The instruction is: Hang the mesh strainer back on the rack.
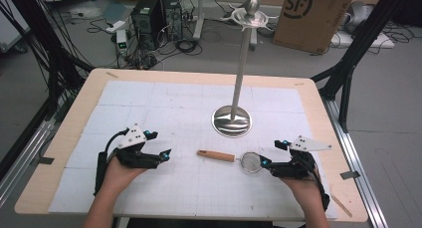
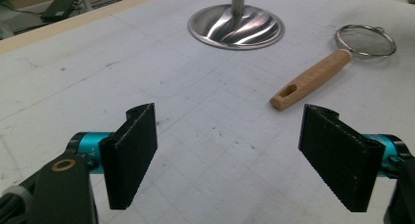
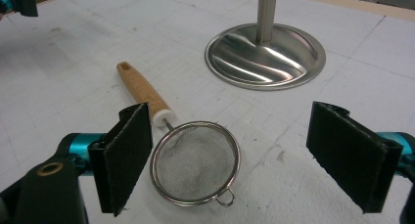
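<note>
The left gripper [image 1: 164, 155] rests low over the white gridded mat [image 1: 149, 103], its jaws spread wide with only bare mat between them. The right gripper [image 1: 271, 154] sits at the far side, jaws equally wide apart, the mesh bowl of a small tea strainer [image 3: 195, 160] lying on the mat between them, nearer the left pad, untouched as far as I can see. The strainer's wooden handle [image 1: 215, 156] points toward the left gripper, its end well short of those jaws. Just beyond the strainer stands the round steel base [image 1: 231, 121] of a tall hanging stand [image 1: 241, 63], on a wooden table [image 1: 74, 108].
</note>
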{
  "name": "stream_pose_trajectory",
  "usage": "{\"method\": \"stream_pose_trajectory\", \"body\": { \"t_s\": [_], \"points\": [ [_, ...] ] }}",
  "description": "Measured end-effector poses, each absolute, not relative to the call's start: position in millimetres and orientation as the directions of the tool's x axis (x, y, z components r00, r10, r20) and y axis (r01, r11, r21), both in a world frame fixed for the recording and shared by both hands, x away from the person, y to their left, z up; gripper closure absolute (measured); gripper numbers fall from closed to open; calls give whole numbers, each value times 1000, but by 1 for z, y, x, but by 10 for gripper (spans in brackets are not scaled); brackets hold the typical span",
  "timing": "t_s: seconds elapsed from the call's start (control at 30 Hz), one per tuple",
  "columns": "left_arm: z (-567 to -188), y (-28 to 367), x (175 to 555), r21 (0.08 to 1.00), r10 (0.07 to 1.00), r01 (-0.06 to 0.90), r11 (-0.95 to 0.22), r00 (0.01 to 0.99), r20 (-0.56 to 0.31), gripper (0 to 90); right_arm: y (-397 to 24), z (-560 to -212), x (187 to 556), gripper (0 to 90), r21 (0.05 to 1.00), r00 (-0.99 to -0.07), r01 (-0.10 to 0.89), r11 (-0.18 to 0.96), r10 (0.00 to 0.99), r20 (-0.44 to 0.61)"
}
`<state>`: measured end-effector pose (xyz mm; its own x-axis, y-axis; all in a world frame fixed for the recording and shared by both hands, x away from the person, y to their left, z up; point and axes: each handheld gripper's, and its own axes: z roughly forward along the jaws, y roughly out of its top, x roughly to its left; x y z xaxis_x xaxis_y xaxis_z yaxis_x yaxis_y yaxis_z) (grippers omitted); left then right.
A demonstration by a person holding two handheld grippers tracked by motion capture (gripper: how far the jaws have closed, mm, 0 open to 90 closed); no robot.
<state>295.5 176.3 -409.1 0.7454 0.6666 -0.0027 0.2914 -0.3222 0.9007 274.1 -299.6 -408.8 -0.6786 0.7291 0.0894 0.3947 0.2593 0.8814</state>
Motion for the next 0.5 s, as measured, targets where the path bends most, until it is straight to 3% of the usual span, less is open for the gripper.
{"method": "stream_pose_trajectory", "body": {
  "t_s": [0.5],
  "points": [
    [-401, 195, 293, 924, 690, 264, -277, 724, -1, 218, -286, -411, 277, 161, 877, -696, 381, 293, 715, 64]
  ]
}}
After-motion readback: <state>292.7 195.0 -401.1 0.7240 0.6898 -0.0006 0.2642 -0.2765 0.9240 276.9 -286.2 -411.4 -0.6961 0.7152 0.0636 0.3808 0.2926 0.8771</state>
